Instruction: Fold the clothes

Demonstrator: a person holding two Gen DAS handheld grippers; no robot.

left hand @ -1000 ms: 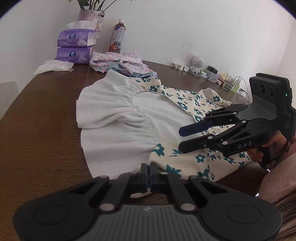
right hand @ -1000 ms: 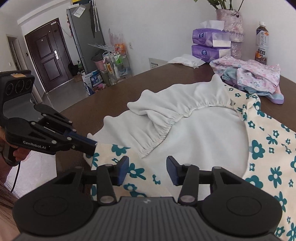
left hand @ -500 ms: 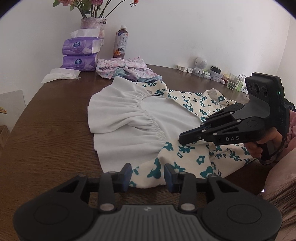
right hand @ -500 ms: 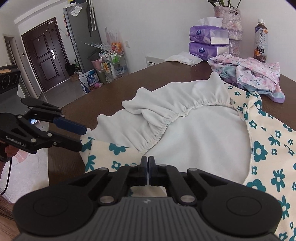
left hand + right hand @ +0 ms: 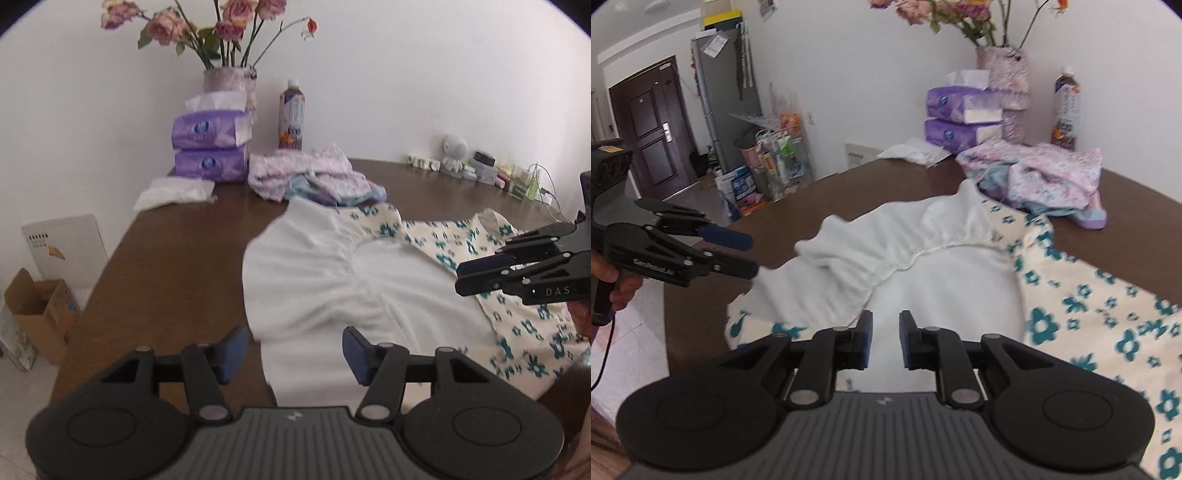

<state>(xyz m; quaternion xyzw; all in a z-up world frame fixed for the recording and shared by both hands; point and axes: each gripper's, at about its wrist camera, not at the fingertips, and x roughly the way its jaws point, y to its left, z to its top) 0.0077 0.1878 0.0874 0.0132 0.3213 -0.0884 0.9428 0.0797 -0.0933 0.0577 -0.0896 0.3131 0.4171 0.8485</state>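
A cream dress with teal flowers and a white lining (image 5: 332, 280) lies spread on the brown table, its gathered white part folded over; it also shows in the right wrist view (image 5: 923, 258). My left gripper (image 5: 291, 349) is open and empty above the garment's near left edge; it shows in the right wrist view (image 5: 751, 254) at the left, above the table edge. My right gripper (image 5: 885, 338) is slightly open and empty over the white lining; in the left wrist view (image 5: 460, 275) it hovers over the flowered part at the right.
A pile of pink and blue clothes (image 5: 314, 177) lies at the back of the table (image 5: 177, 266). Behind it stand purple tissue packs (image 5: 210, 147), a flower vase (image 5: 229, 79) and a bottle (image 5: 291, 122). Small items (image 5: 480, 170) line the far right. A cardboard box (image 5: 40, 310) sits on the floor.
My left gripper let go of the hem, opened wide and lifted back. My right gripper shut on the fabric half a second ago, then opened and rose.
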